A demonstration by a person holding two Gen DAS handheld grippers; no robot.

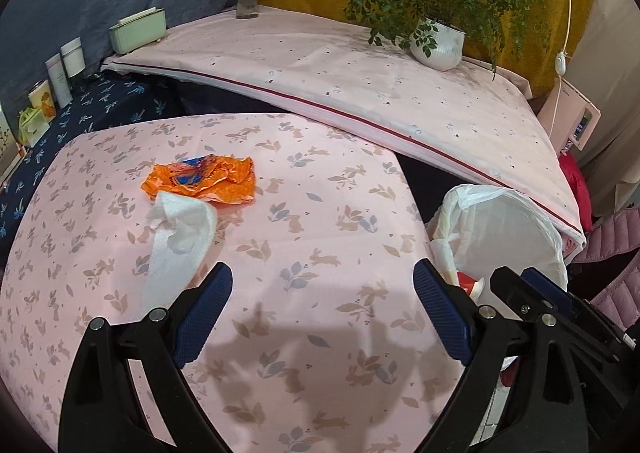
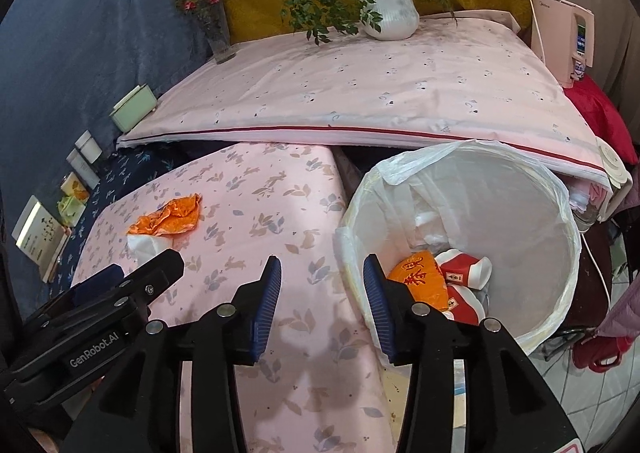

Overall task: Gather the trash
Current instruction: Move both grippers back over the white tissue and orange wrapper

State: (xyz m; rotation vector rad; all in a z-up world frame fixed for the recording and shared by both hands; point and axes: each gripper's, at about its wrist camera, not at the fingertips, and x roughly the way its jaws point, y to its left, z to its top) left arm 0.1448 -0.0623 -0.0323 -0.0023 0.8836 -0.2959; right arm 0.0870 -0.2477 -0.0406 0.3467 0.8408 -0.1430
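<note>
Orange wrapper [image 1: 200, 183] touching, perhaps overlapping, tissue [image 1: 180, 237]

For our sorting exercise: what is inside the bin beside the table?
Inside the bin, lined with a white bag, lie an orange wrapper, red-and-white packets and white tissue. Whatever lies beneath them is covered.
</note>
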